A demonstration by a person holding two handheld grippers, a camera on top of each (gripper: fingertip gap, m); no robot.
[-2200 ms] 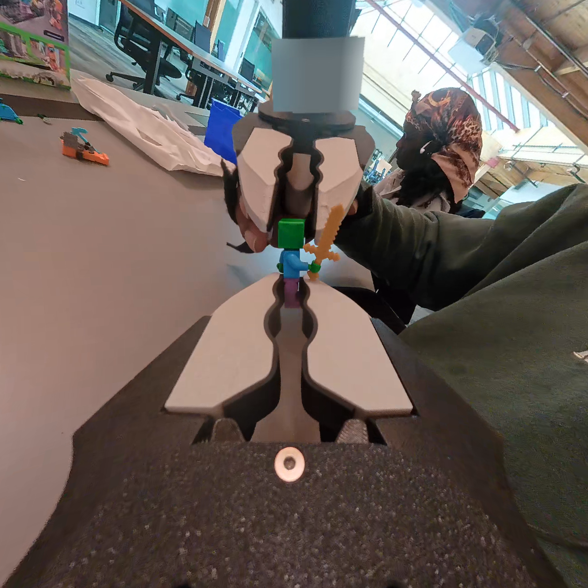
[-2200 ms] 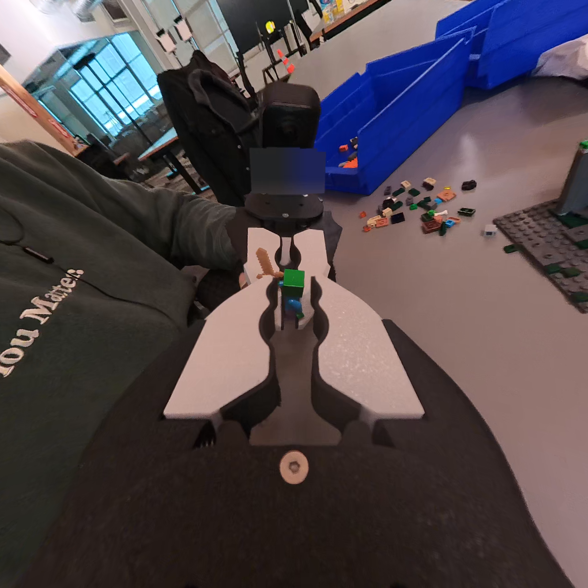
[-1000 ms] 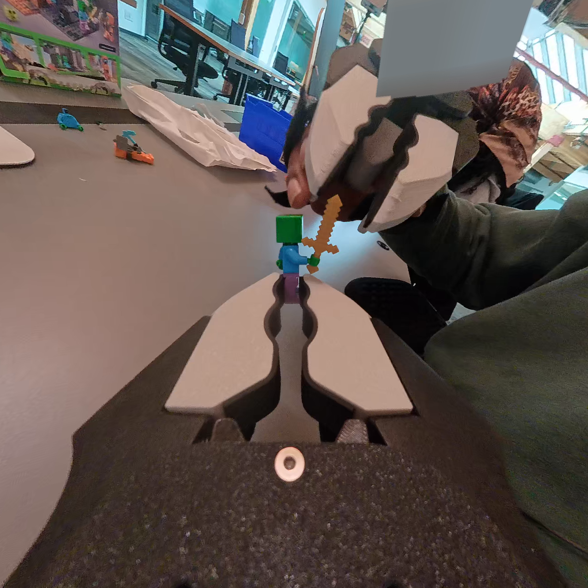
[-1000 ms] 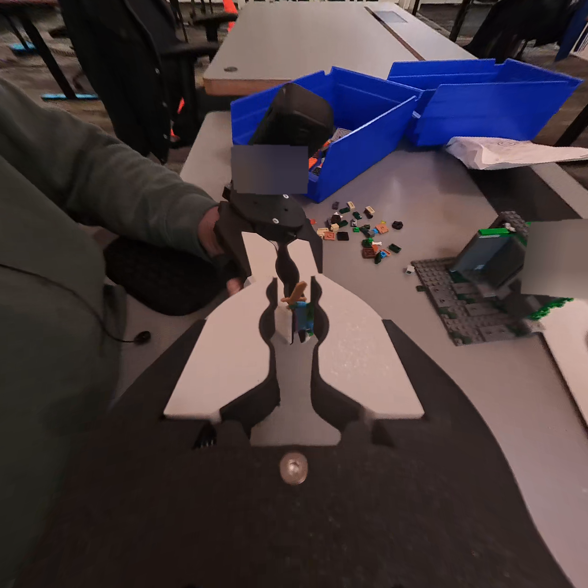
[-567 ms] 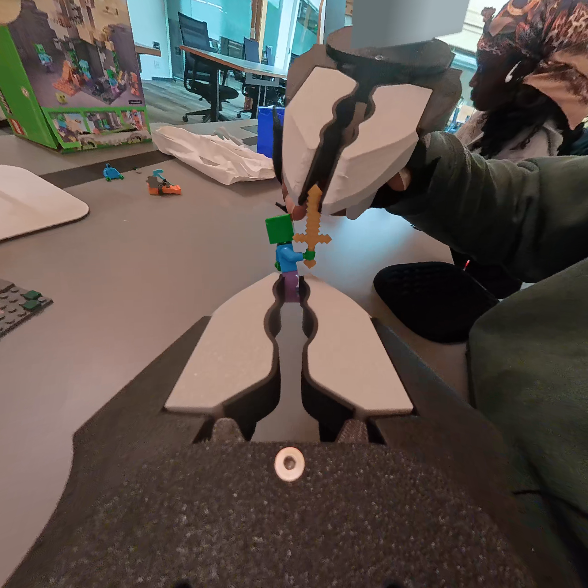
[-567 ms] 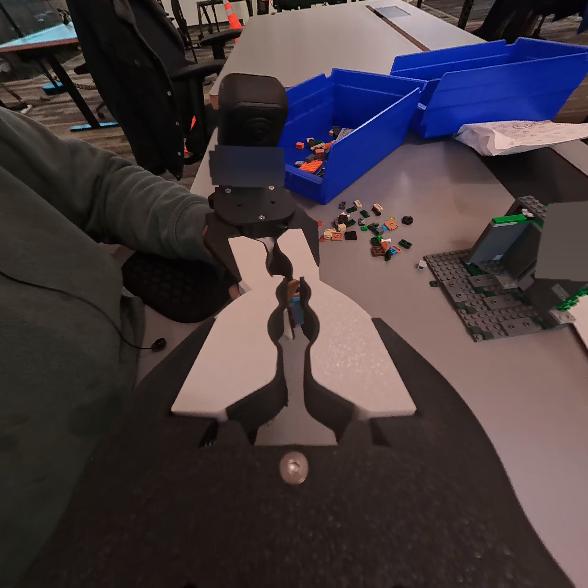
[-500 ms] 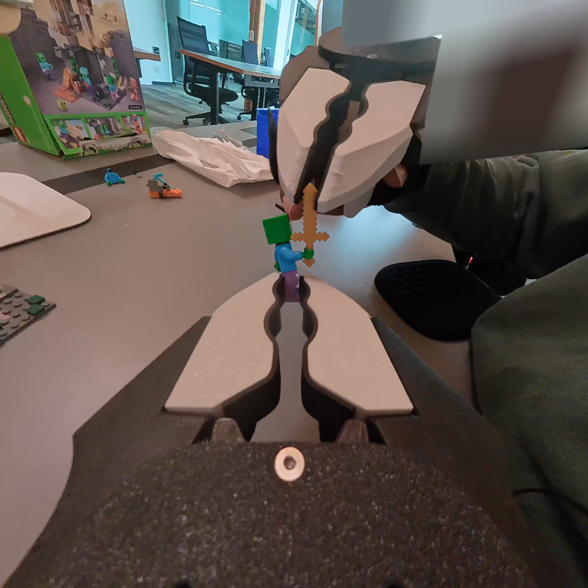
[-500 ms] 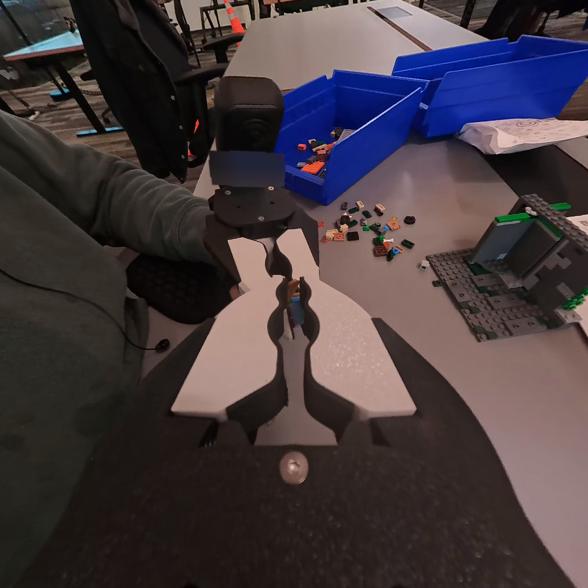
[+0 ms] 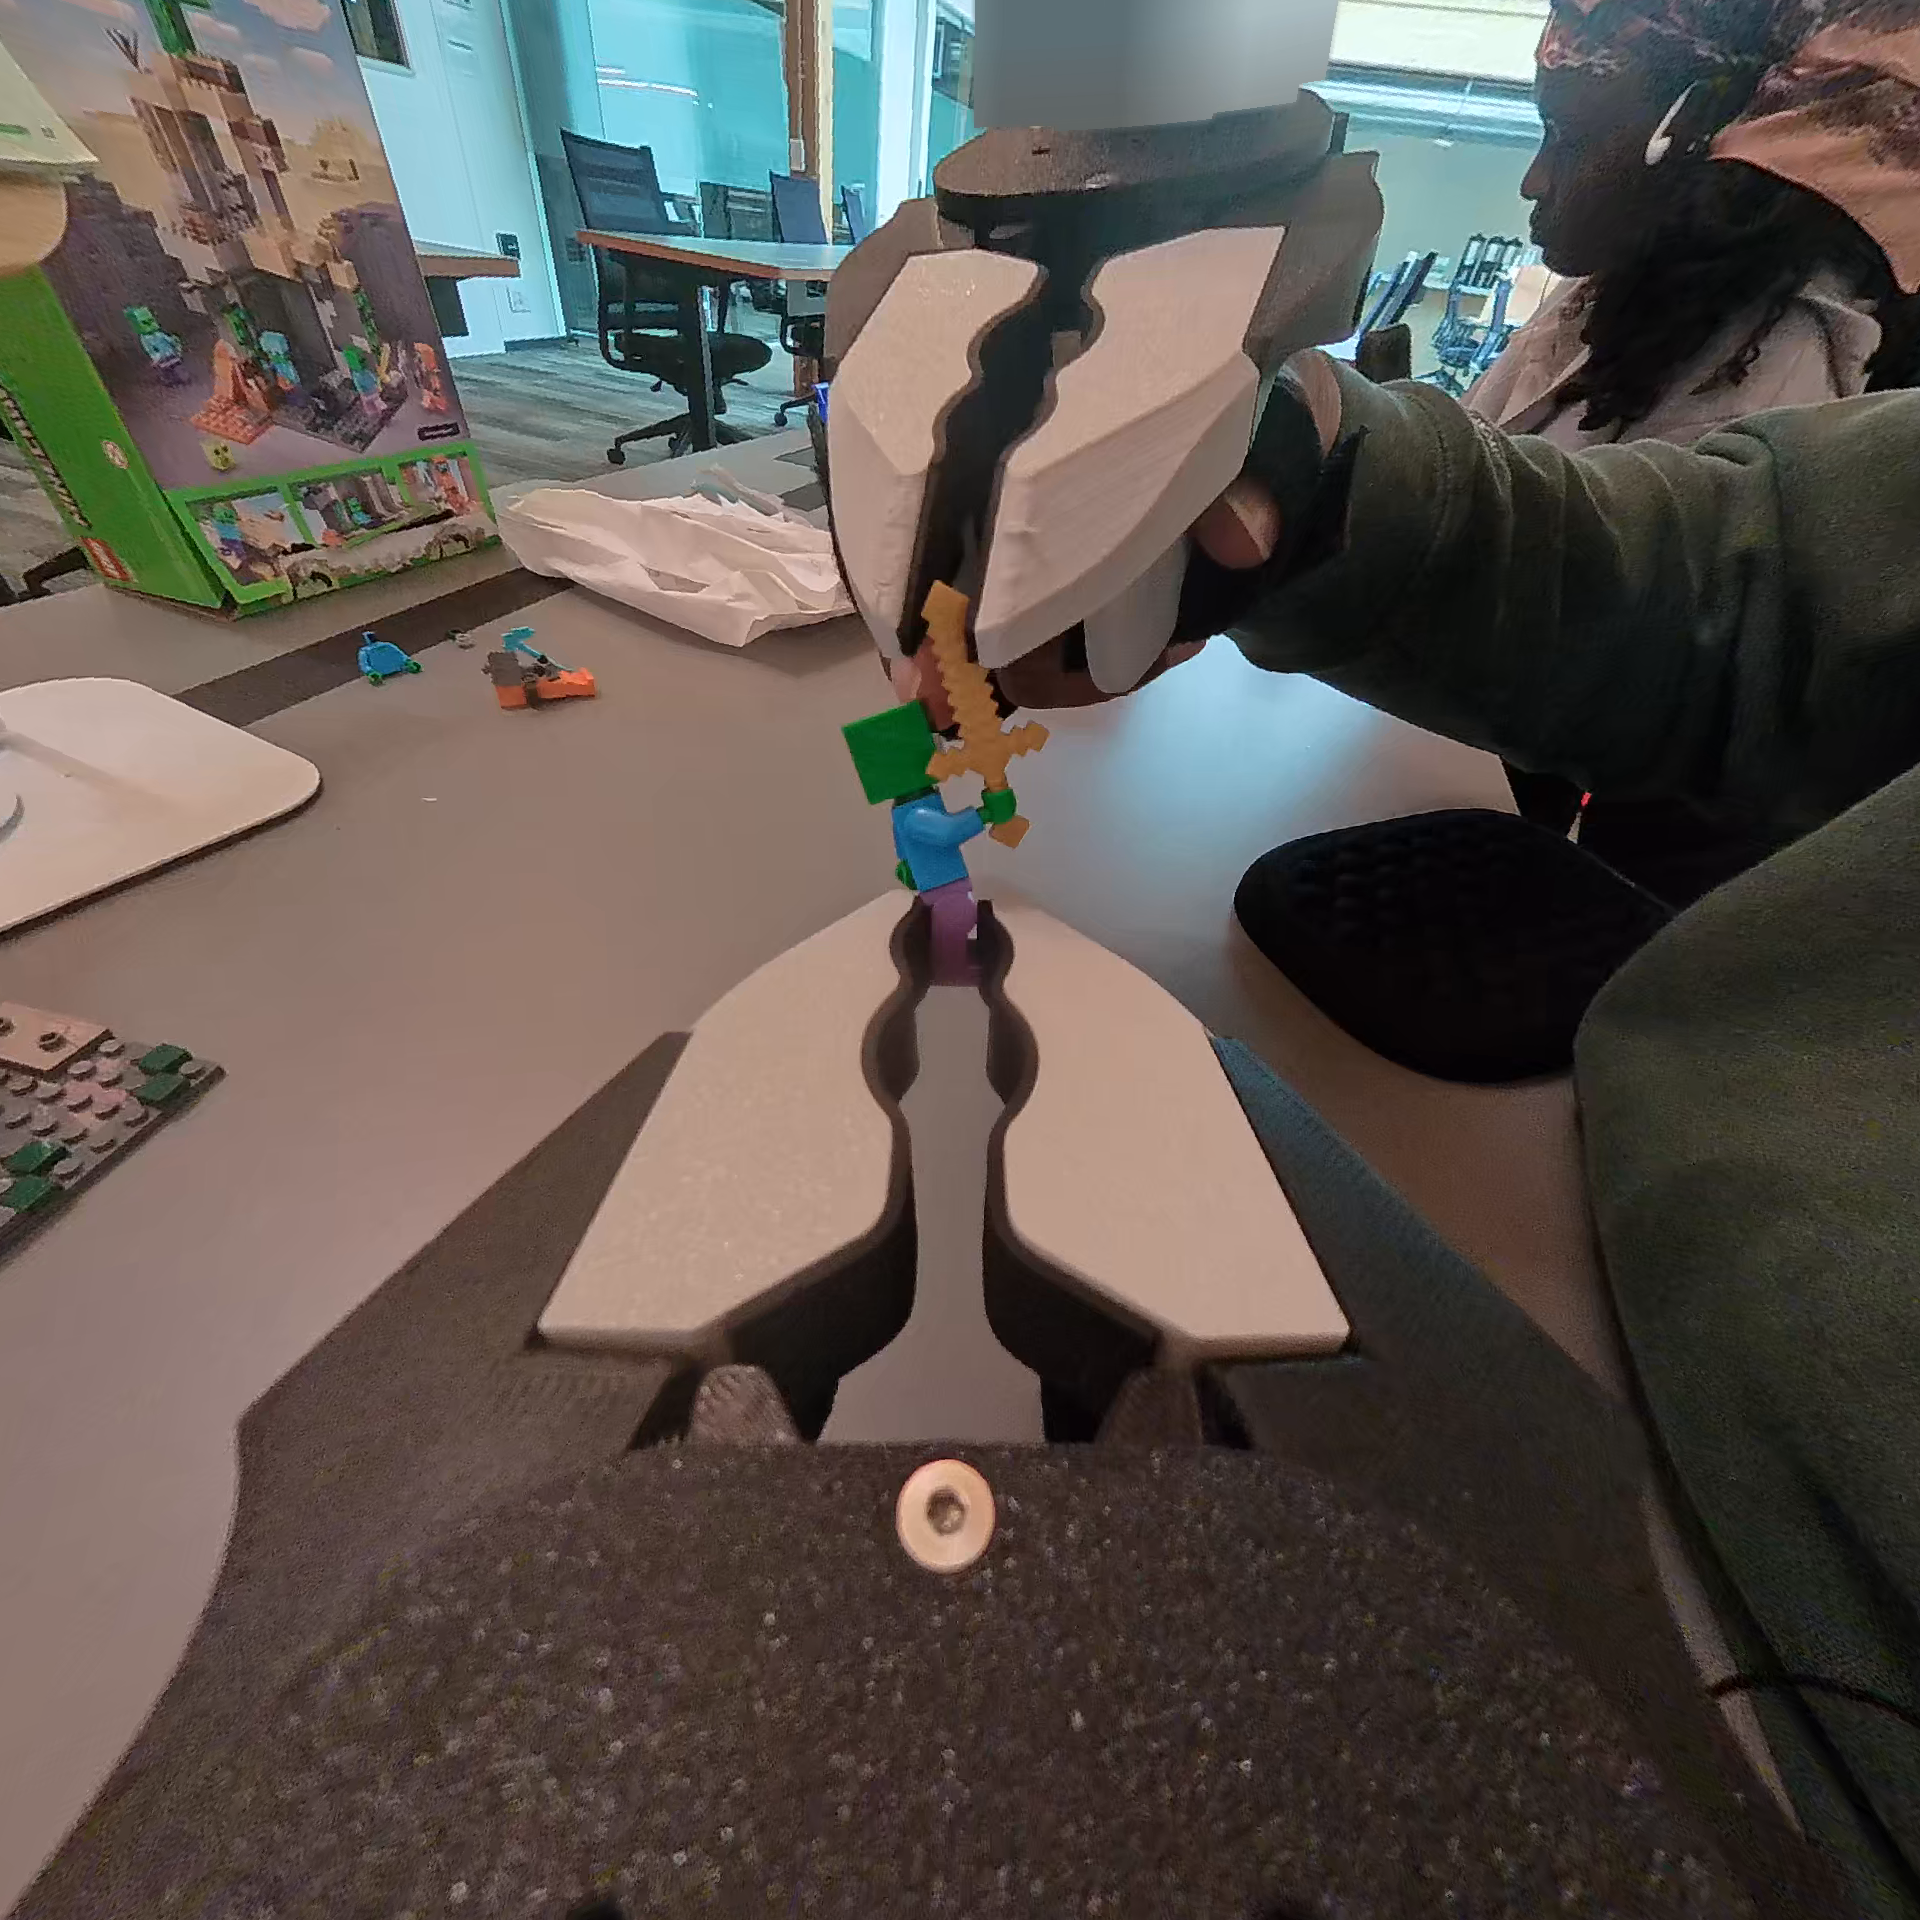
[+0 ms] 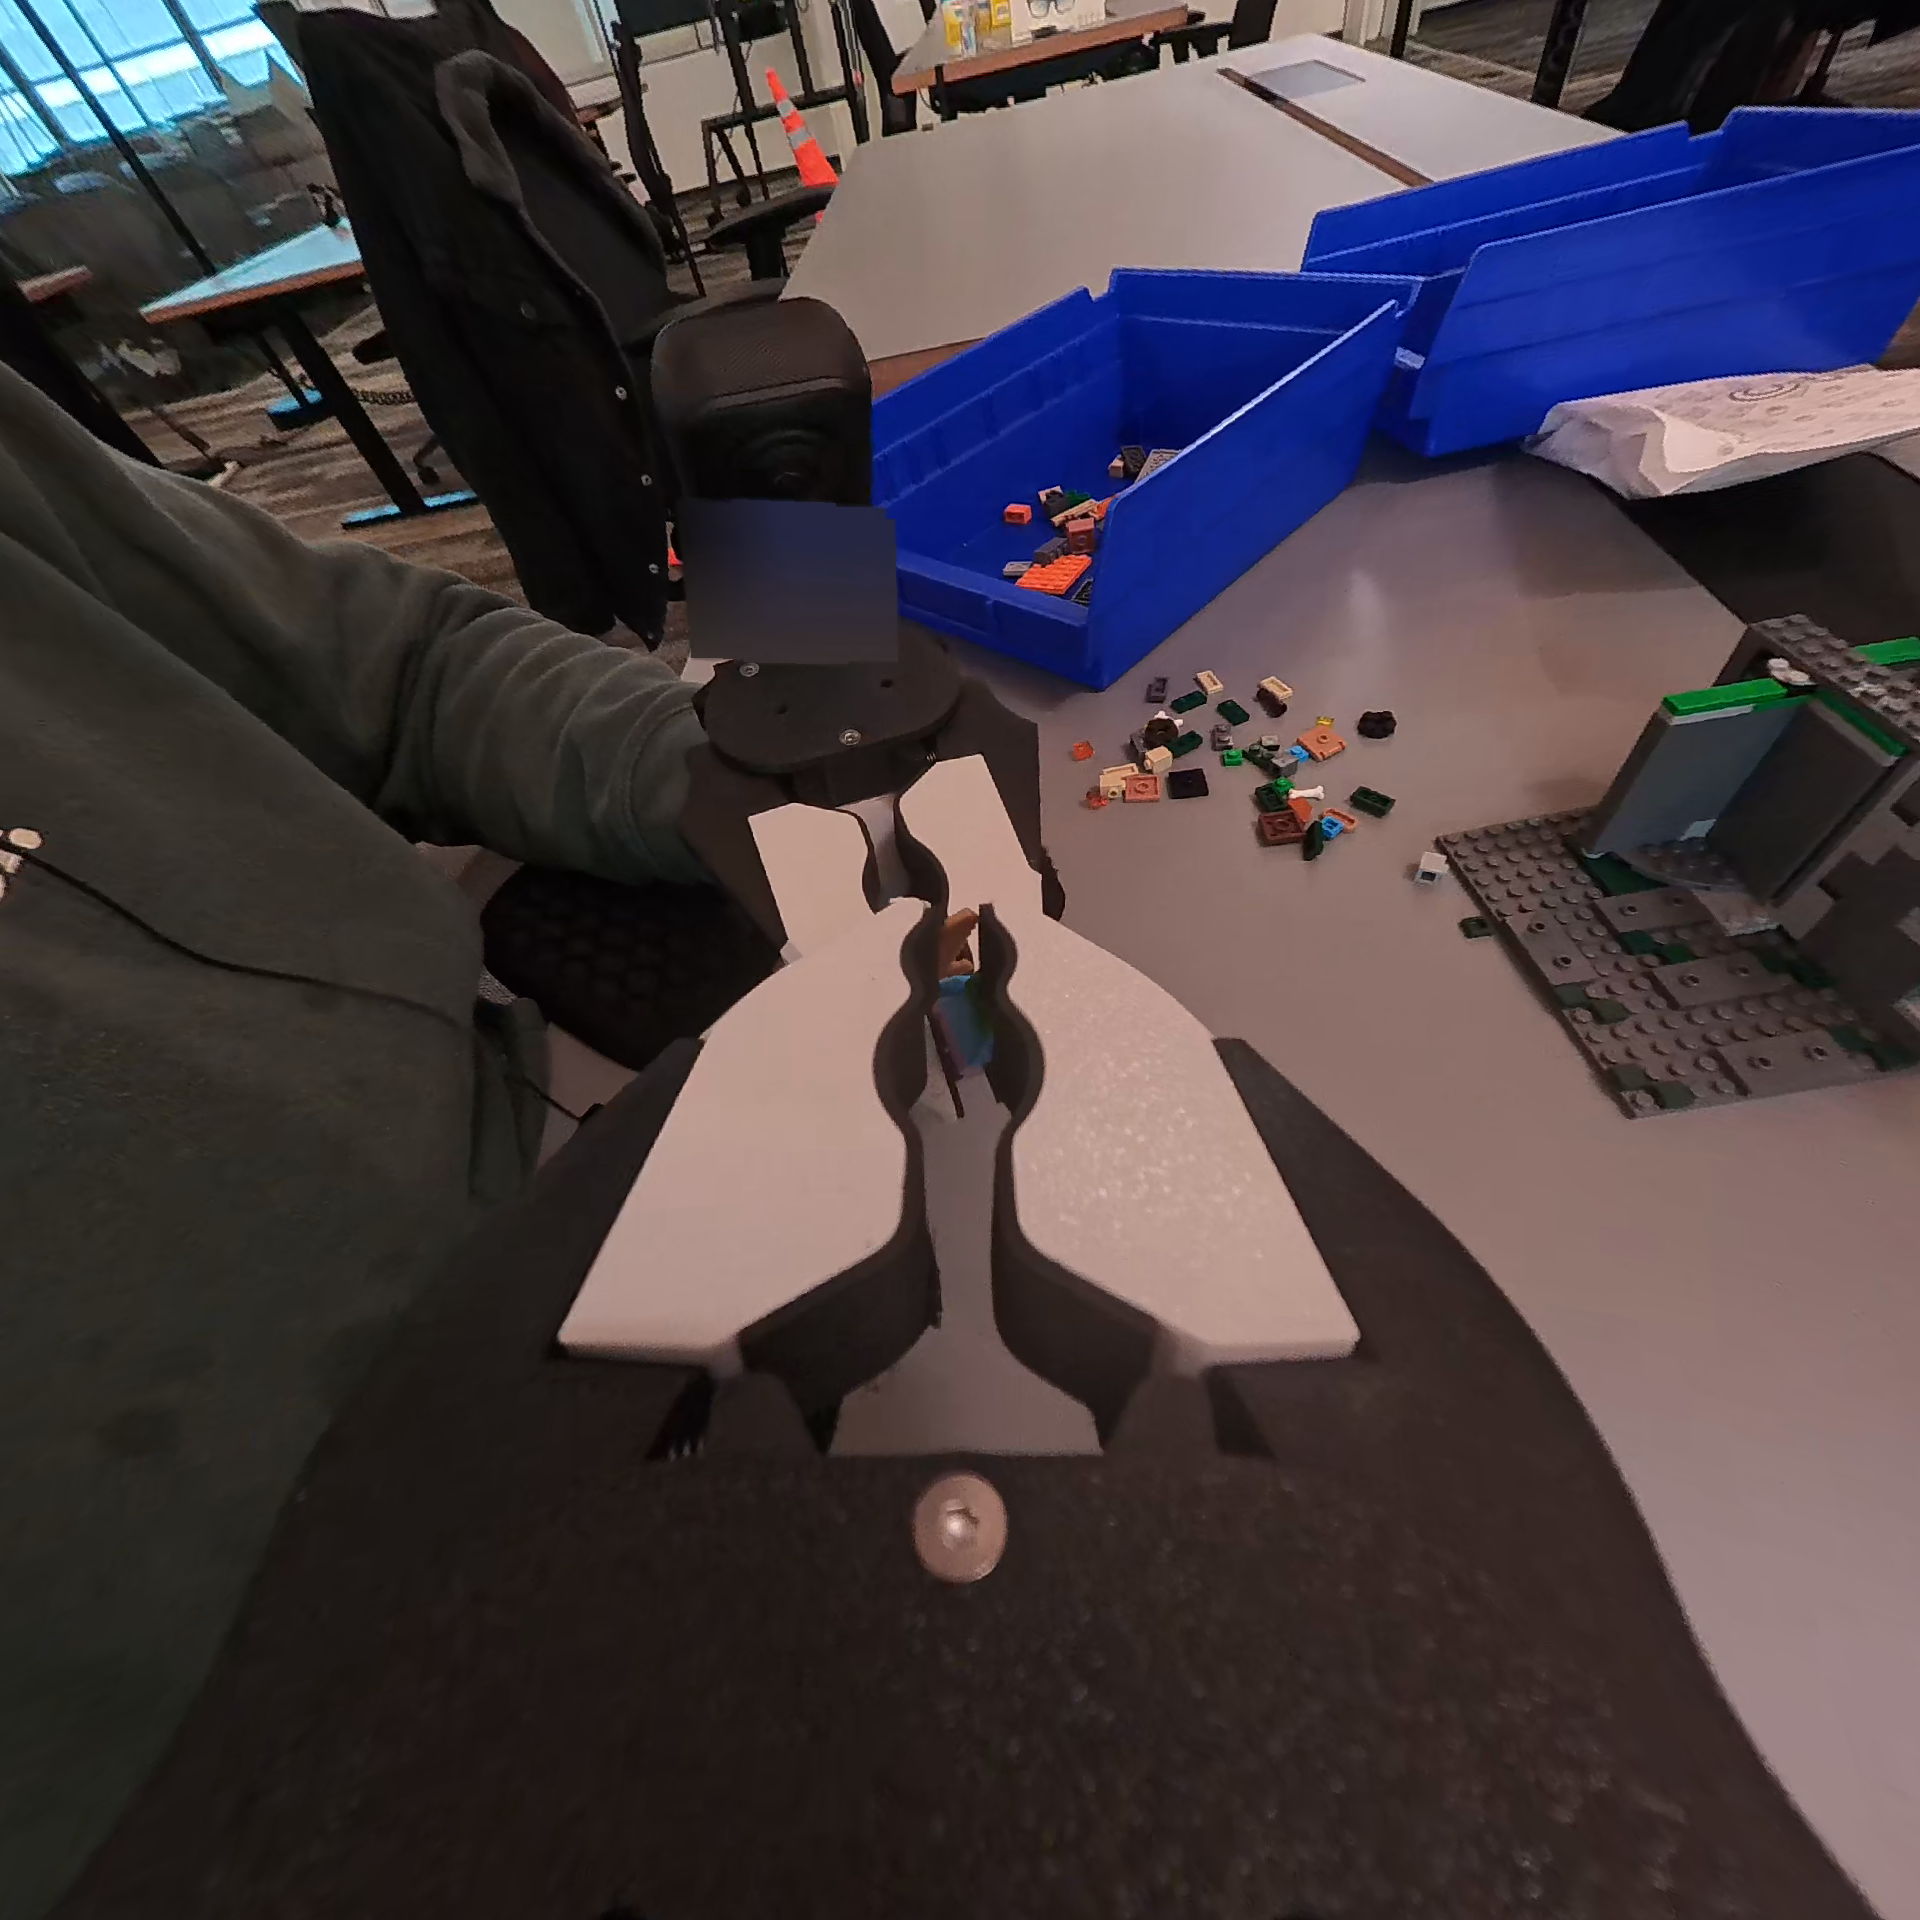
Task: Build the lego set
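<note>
Along the far left edge of the grey table (image 9: 436,935) stands the green set box (image 9: 239,343), with a white pad (image 9: 125,769) in front of it at the left edge and the corner of a grey studded baseplate (image 9: 73,1101) nearer still; past the box lie a small blue piece (image 9: 384,659), an orange-and-grey piece (image 9: 538,675) and a crumpled white bag (image 9: 675,561); in the middle the left gripper (image 9: 948,940) has its tips closed tight on the purple legs of the minifigure (image 9: 930,821), which stands up out of them, tilted a little, green head uppermost, held above the table; the figure's raised hand carries a golden sword (image 9: 977,717), and the right gripper (image 9: 940,623) comes down from above with its tips pinched on the sword's blade; a green sleeve (image 9: 1558,582) reaches in from the right. In the right wrist view the same grip shows between that gripper's tips (image 10: 961,935), the figure half hidden; beyond, near the table's far edge, a blue bin (image 10: 1195,499) holds a few bricks, loose small pieces (image 10: 1236,758) lie scattered in front of it, a second blue bin (image 10: 1662,270) sits further right, and the half-built grey model (image 10: 1745,873) stands on its baseplate at the right edge.
</note>
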